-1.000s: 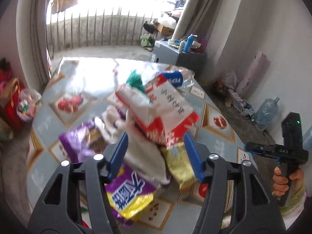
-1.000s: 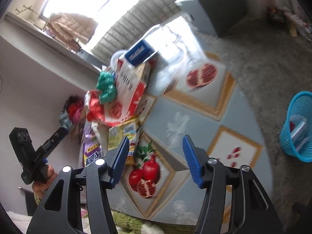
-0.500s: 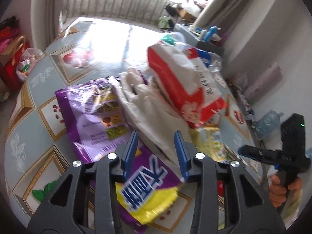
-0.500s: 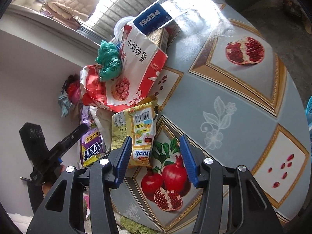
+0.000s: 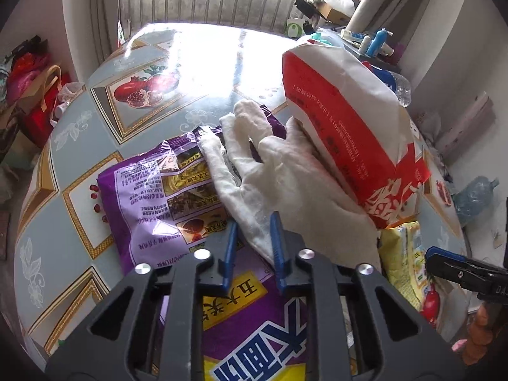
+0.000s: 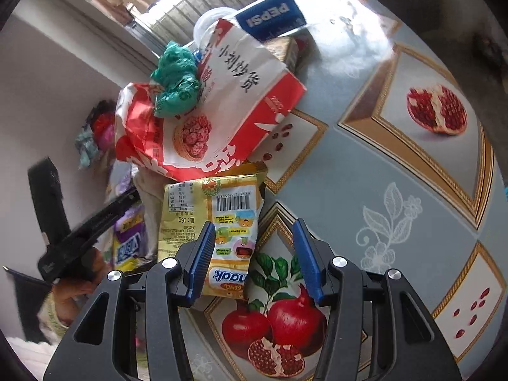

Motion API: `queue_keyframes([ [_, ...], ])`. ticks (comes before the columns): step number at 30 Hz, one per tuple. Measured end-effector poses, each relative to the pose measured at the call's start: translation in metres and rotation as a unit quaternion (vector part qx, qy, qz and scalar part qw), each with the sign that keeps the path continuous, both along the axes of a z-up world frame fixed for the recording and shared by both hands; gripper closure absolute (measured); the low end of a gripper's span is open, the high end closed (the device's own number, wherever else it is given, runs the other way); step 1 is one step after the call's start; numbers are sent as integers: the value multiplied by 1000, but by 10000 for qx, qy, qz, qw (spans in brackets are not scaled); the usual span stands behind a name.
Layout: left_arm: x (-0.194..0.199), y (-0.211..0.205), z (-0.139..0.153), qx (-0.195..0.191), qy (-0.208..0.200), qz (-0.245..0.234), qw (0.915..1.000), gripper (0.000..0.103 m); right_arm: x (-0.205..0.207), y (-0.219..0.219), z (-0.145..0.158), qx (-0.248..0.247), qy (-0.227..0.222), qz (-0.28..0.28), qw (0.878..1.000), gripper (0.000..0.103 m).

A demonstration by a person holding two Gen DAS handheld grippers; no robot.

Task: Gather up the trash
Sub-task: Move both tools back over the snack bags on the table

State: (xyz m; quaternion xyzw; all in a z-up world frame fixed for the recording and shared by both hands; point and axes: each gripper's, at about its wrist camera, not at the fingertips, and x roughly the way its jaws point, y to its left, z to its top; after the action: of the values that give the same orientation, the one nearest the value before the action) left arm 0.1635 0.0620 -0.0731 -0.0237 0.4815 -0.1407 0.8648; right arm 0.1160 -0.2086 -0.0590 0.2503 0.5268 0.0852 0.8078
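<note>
A pile of trash lies on the round table [image 5: 73, 146]. A white glove [image 5: 270, 171] lies over a purple snack bag [image 5: 165, 197] and against a red and white paper bag [image 5: 349, 127]. My left gripper [image 5: 252, 227] is partly closed around the cuff edge of the glove, with a small gap between its jaws. My right gripper [image 6: 254, 231] is open over the near end of a yellow snack packet [image 6: 219, 219]. A green crumpled bag [image 6: 176, 79] and a Pepsi bottle [image 6: 270, 16] top the red and white bag [image 6: 228, 104].
A purple and yellow bag [image 5: 254, 324] lies under my left gripper. Red bags [image 5: 28, 95] stand on the floor left of the table. A big water bottle [image 5: 474, 195] lies on the floor at the right. The table [image 6: 397, 190] extends to the right of the pile.
My left gripper has come down to the white glove and narrowed its jaws around the cuff. My right gripper has moved forward over the yellow packet and narrowed a little.
</note>
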Motion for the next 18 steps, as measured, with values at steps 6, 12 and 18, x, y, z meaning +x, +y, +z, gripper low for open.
queue_keyframes([
  [6, -10, 4, 6, 83, -197, -40, 9998, 99, 1, 28, 4, -672, -147, 409, 9968, 66],
  [12, -26, 14, 18, 41, -398, -93, 9992, 101, 3, 41, 4, -1226, -149, 571, 9907, 97],
  [18, -31, 28, 26, -266, -462, -98, 9985, 101, 1, 37, 5, -1115, -112, 535, 9923, 100],
])
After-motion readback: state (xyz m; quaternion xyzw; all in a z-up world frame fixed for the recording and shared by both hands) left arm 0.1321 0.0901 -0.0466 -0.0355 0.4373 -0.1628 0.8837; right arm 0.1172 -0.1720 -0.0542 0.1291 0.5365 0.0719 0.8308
